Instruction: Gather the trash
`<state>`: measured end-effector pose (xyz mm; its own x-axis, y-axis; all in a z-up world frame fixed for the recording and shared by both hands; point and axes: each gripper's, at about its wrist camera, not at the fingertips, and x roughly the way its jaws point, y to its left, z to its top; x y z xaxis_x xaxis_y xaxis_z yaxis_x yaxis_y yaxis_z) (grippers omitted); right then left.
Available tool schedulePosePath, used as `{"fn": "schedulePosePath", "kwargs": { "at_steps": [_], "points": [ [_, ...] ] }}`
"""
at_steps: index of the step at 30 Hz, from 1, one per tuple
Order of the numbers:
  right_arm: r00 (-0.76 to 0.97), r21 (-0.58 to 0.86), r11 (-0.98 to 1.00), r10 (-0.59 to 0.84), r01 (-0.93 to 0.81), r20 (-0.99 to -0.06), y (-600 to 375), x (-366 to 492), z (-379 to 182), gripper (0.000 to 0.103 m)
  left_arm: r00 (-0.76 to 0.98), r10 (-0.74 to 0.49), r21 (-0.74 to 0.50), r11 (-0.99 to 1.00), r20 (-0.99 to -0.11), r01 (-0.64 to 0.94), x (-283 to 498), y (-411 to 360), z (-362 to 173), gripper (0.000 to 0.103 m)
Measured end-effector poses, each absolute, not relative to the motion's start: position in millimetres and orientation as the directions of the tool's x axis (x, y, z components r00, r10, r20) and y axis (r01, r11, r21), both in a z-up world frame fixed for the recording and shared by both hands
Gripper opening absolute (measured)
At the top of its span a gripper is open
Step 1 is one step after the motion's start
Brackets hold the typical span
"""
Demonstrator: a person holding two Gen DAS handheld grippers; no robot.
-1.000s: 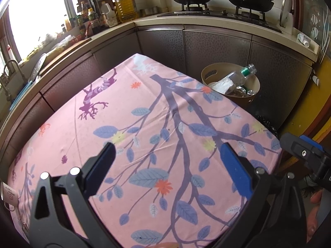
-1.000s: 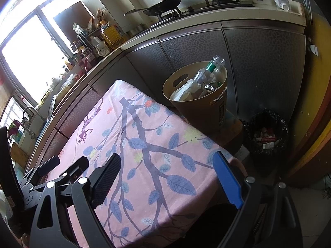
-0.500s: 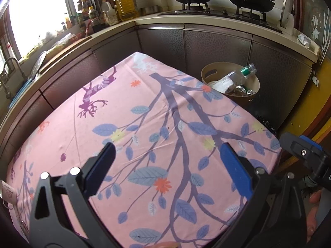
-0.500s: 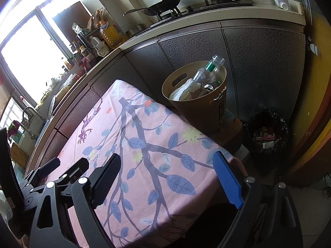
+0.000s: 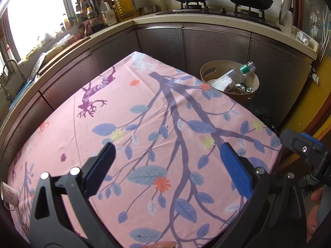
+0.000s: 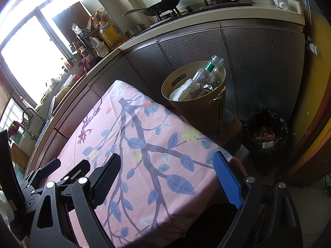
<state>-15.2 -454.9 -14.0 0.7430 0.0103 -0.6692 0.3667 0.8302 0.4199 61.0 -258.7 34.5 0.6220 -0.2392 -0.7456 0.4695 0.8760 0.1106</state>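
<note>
barely anything has moved since the earlier frames, both views hold nearly the same framing and the table only sits a touch differently in the left view. going left to right from my left wrist view: a white mug [image 5: 8,194] sits at the far left edge of the table [image 5: 68,124], which is covered by a pink cloth with blue leaves and a purple branch print. my left gripper [image 5: 165,161] hangs over the near part of the cloth, jaws spread wide, nothing between them. further right, past the table's far corner, the tan bin [image 5: 209,70] stands in front of the dark cabinets, and the trash is in it: a clear plastic bottle [image 5: 238,74] with a green band leaning on the rim, white crumpled paper [image 5: 219,81] and something shiny i can't make out. at the right edge i see part of my right gripper [image 5: 304,148]. from the right wrist view my right gripper [image 6: 165,165] is also spread wide and bare over the table's near right part; to its right on the floor is a black bagged bin [image 6: 266,136] with scraps inside
</note>
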Motion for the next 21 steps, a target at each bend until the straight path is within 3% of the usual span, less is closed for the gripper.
{"fn": "schedulePosePath", "kwargs": {
  "at_steps": [21],
  "points": [
    [0.742, 0.419, 0.831, 0.01, 0.367, -0.67, -454.7, -15.5, -13.6, 0.086, 0.61, -0.242, 0.109, 0.87, -0.755, 0.48, 63.9, -256.2, 26.9, 0.097]
  ]
}}
